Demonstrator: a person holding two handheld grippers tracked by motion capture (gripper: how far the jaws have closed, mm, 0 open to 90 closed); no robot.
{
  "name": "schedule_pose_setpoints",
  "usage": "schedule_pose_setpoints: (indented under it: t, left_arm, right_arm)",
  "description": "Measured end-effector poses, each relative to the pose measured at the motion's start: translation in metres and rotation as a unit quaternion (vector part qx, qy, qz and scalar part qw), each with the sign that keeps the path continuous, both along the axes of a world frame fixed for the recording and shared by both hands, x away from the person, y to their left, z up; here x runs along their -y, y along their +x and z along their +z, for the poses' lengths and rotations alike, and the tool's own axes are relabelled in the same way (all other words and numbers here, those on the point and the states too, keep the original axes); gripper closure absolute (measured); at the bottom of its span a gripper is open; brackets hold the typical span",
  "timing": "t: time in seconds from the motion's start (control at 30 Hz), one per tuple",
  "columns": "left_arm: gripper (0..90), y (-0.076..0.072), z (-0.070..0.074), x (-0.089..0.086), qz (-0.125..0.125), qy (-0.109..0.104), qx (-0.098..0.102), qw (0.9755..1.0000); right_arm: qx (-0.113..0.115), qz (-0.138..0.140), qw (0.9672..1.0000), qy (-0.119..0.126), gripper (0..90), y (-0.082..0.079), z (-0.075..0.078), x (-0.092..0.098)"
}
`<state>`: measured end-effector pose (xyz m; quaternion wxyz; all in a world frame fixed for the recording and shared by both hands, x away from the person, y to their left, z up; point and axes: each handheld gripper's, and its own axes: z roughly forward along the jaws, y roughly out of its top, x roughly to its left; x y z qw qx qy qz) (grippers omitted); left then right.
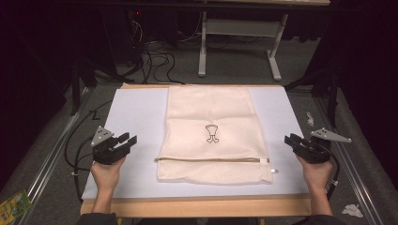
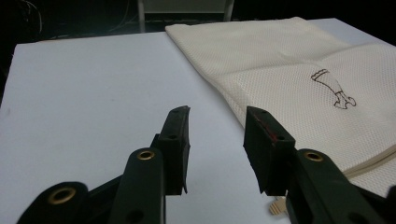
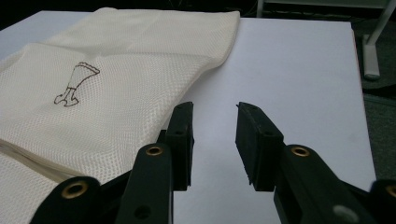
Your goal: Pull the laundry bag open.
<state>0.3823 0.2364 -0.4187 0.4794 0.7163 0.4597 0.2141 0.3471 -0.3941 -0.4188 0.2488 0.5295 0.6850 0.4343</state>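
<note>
A cream mesh laundry bag (image 1: pixel 213 131) lies flat in the middle of the white table mat (image 1: pixel 136 117), with a small dark drawing (image 1: pixel 211 133) on it and a zipper (image 1: pixel 211 160) running across near its front edge. My left gripper (image 1: pixel 127 140) hovers open to the left of the bag, nothing between its jaws. From the left gripper view the bag (image 2: pixel 299 70) lies ahead and to the right of that gripper (image 2: pixel 217 112). My right gripper (image 1: pixel 290 139) stands open at the bag's right side, also empty; its own view has the gripper (image 3: pixel 215 106) beside the bag (image 3: pixel 107 79).
The mat rests on a wooden table (image 1: pixel 197 205). A white table frame (image 1: pixel 239 42) and dark cables (image 1: pixel 155 61) stand on the floor behind. A green packet (image 1: pixel 13 205) lies on the floor at front left, and crumpled white scraps (image 1: pixel 352 210) at front right.
</note>
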Motion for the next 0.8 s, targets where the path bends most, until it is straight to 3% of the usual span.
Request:
schedule_pose_setpoints:
  t: [0.37,0.63,0.8]
  left_arm:
    - [60.0,0.010,-0.016,-0.006,0.022,0.001,-0.020,0.9996]
    - [59.6,0.018,-0.026,-0.007,0.033,0.002,-0.025,0.9992]
    - [58.3,0.022,-0.032,-0.009,0.018,-0.009,-0.029,0.9994]
  right_arm:
    - [-0.013,-0.014,0.9998,0.000,66.6,0.006,-0.008,0.006]
    - [-0.026,-0.021,0.9994,0.001,65.5,0.011,-0.019,0.006]
    - [-0.037,-0.026,0.9989,-0.005,65.0,0.014,-0.028,0.006]
